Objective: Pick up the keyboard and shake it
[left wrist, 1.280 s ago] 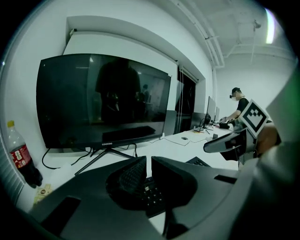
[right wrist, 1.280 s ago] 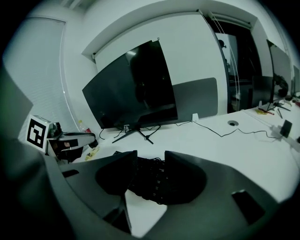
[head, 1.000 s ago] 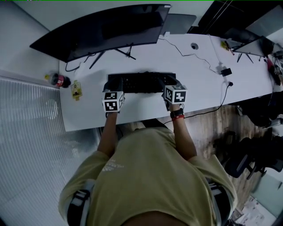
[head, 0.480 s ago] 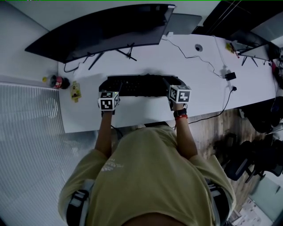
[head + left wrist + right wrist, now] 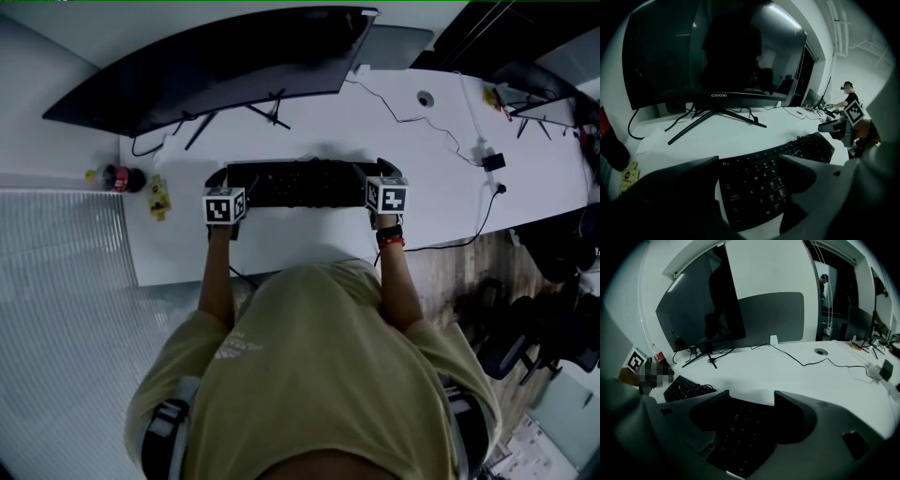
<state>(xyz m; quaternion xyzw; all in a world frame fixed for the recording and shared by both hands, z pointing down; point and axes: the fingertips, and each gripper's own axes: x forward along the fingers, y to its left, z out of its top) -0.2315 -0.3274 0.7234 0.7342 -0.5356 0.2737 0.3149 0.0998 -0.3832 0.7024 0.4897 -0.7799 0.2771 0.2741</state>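
Note:
The black curved keyboard [image 5: 298, 181] lies on the white desk [image 5: 309, 239] in front of the monitor. My left gripper [image 5: 221, 183] is at its left end. In the left gripper view the jaws [image 5: 750, 161] are opening, with the keyboard's left end [image 5: 759, 183] between them and gaps at both sides. My right gripper [image 5: 382, 178] is at the right end. Its jaws [image 5: 751, 397] are opening too, with the keyboard's right end [image 5: 740, 437] between them, not pinched.
A wide curved monitor [image 5: 225, 61] on a splayed stand is just behind the keyboard. A red-labelled bottle [image 5: 117, 175] and a yellow packet [image 5: 159, 194] lie at the desk's left edge. Thin cables [image 5: 403, 117] and a small adapter [image 5: 493, 161] lie at the right.
Both grippers have slid slightly outward along the keyboard's ends. The keyboard now rests on the desk.

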